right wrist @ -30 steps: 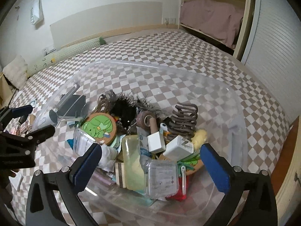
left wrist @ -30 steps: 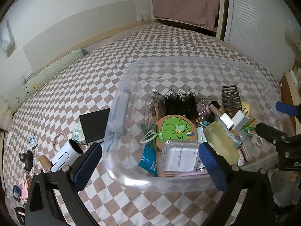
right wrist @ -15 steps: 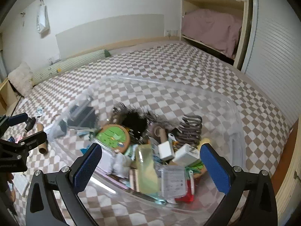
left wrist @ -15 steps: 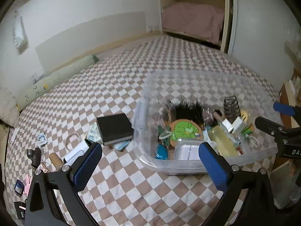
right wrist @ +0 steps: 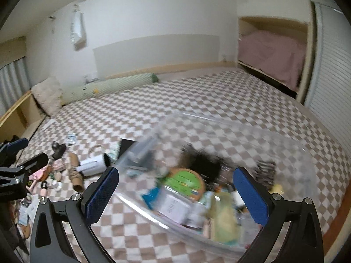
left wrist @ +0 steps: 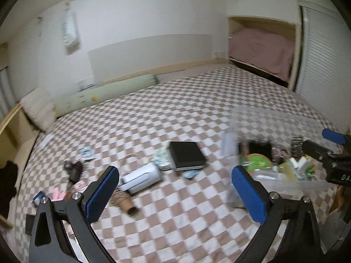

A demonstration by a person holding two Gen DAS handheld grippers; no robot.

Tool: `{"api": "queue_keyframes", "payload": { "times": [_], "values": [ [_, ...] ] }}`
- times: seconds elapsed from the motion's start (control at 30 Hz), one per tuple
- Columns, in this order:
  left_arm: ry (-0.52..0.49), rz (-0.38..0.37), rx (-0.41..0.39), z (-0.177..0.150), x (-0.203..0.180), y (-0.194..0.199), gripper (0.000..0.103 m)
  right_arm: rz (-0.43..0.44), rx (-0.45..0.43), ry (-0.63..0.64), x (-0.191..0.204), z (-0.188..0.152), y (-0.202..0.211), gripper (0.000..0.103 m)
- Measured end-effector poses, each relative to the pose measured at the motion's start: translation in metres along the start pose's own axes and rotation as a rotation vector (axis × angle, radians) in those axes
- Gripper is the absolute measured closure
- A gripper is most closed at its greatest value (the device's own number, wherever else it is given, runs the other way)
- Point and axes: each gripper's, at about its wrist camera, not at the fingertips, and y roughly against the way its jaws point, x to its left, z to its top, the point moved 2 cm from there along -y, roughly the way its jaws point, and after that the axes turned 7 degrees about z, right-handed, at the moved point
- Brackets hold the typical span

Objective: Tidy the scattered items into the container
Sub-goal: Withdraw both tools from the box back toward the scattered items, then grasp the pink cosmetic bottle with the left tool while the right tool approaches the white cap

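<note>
The clear plastic container [right wrist: 221,123] sits on the checkered bed, filled with small items, among them a green round pad [right wrist: 186,179] and a black fuzzy thing [right wrist: 206,162]. My right gripper [right wrist: 175,194] hovers open and empty above its near wall. My left gripper [left wrist: 175,194] is open and empty over the bedsheet, left of the container [left wrist: 272,118]. Ahead of it lie a black box [left wrist: 186,155], a white cylinder [left wrist: 141,178], a cardboard tube [left wrist: 122,201] and a dark object [left wrist: 73,168]. Both views are motion-blurred.
Several small pink and blue bits [right wrist: 38,175] lie near the bed's left edge. A green bolster [left wrist: 105,94] and a white pillow [left wrist: 39,107] rest along the far wall. A wooden bed edge [right wrist: 337,217] runs on the right.
Both grippers have risen and pulled back from the container. The left view has swung left, so the scattered items now lie ahead of it. Both stay open.
</note>
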Motion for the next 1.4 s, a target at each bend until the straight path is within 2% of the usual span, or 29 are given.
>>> {"api": "queue_keyframes", "payload": {
  "times": [0.27, 0.43, 0.57, 0.7, 0.83, 1.07, 1.4],
  "values": [
    [0.176, 0.078, 0.000, -0.028, 0.094, 0.006, 0.000, 0.082, -0.040, 0.113, 0.081, 0.010, -0.019, 0.000],
    [0.266, 0.173, -0.002, -0.050, 0.149, 0.004, 0.000, 0.130, -0.053, 0.155, 0.121, 0.004, -0.038, 0.000],
    [0.322, 0.226, 0.025, -0.074, 0.187, -0.003, 0.000, 0.164, -0.010, 0.133, 0.144, -0.001, -0.062, 0.000],
    [0.346, 0.258, 0.102, -0.102, 0.219, -0.023, 0.000, 0.188, 0.041, 0.156, 0.169, -0.012, -0.089, 0.000],
    [0.355, 0.296, 0.165, -0.127, 0.243, -0.044, 0.000, 0.234, 0.099, 0.188, 0.197, -0.025, -0.115, 0.000],
    [0.385, 0.320, 0.248, -0.156, 0.268, -0.073, 0.000, 0.308, 0.196, 0.200, 0.242, -0.046, -0.155, 0.000],
    [0.414, 0.295, 0.375, -0.191, 0.284, -0.116, 0.000, 0.335, 0.314, 0.275, 0.283, -0.076, -0.193, 0.000]
  ]
}}
